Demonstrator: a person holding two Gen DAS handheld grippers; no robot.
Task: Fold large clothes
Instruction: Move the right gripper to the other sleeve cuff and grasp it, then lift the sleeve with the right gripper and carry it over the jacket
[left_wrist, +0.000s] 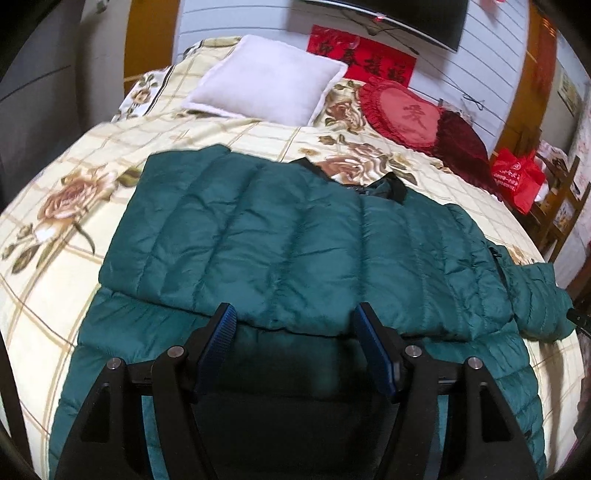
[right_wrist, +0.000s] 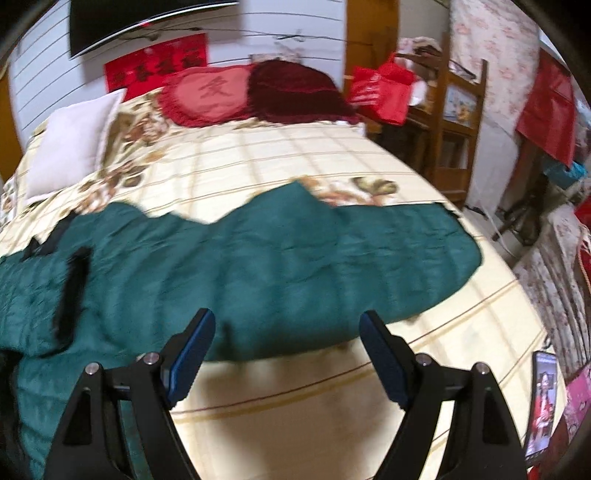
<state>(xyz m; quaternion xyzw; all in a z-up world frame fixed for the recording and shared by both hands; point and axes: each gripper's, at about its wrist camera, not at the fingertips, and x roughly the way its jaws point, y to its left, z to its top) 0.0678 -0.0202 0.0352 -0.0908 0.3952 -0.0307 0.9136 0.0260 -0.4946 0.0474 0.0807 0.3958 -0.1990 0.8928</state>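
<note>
On the floral bedspread (left_wrist: 44, 295) your green puffer jacket (left_wrist: 295, 236) lies with one panel folded over, further folds remaining, while your left gripper (left_wrist: 293, 321) and right gripper (right_wrist: 288, 328) hover spread, empty.

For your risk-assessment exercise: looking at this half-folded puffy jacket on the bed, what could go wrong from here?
1. Both the left gripper and the right gripper are open and hold nothing, so the slippery dark-green quilted down jacket may spring back out of its fold.
2. One sleeve stretches toward the edge of the cream floral bedspread and might slide off.
3. The smartphone near the bed's edge could be knocked off.
</note>
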